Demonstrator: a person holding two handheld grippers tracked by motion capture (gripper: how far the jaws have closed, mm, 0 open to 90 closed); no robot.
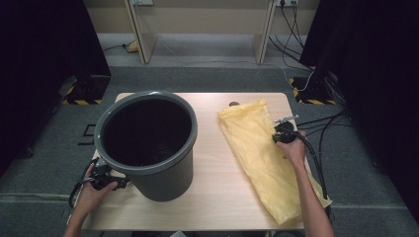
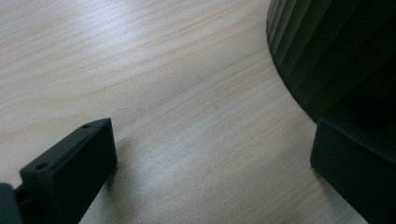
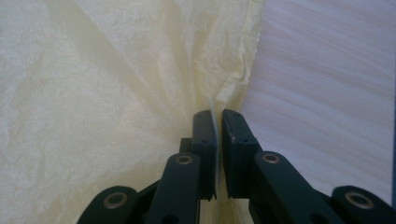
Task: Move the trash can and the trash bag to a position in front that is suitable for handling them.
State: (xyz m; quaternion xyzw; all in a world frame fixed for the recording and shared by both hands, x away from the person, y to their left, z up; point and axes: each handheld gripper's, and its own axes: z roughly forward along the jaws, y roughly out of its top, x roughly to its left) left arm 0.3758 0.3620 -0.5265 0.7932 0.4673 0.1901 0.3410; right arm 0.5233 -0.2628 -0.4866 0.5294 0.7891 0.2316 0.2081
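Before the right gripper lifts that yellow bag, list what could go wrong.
1. The right gripper pinches only a thin fold at the edge of the yellow bag, so the film may slip out or tear when pulled.
2. Most of the bag lies flat on the table, with one end over the near edge; it may drag and slide off.
3. The left gripper stands open beside the grey bin, not gripping it, so the bin could shift if bumped.

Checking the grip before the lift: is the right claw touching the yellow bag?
Touching. In the right gripper view the right claw has its jaws nearly together, pinching a fold of the yellow bag's edge between them.
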